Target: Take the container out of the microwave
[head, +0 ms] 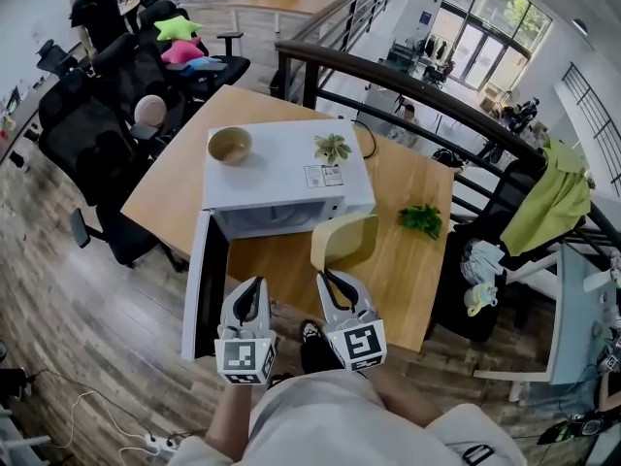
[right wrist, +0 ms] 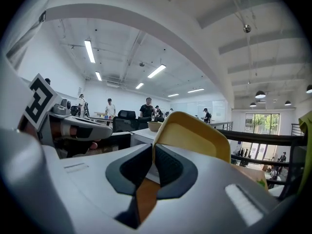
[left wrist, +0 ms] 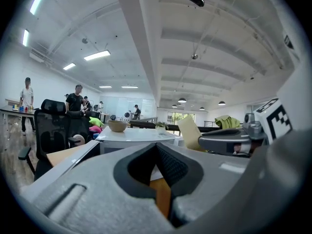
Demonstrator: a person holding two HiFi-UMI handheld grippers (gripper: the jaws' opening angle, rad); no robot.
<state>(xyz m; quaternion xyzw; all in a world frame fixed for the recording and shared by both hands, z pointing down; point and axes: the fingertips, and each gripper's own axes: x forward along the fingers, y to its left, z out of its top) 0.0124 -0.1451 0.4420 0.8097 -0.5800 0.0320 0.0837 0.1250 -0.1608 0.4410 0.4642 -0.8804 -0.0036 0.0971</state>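
1. The yellow container is out of the microwave. It hangs in the air in front of the microwave, over the desk.
2. The right tool is pinching the near edge of the container. The container is tipped up, with its far side higher.
3. The left tool is pressed together and holds nothing. It sits beside the right tool, near the open microwave door.
4. The door swings out to the left. The inside of the microwave looks dark, and I cannot see anything in it.
5. I think the taking-out step is almost done. The next move is likely to set the container down flat on a bare bit of desk, then let go.
6. The container should be made level first, since only one edge is held and it could slip or tip.
7. The part of the container that shows looks empty.
8. A brown bowl sits on top of the microwave. I cannot tell if anything is in it.
9. A small plant is up there too, and a leafy green bunch lies on the desk to the right.
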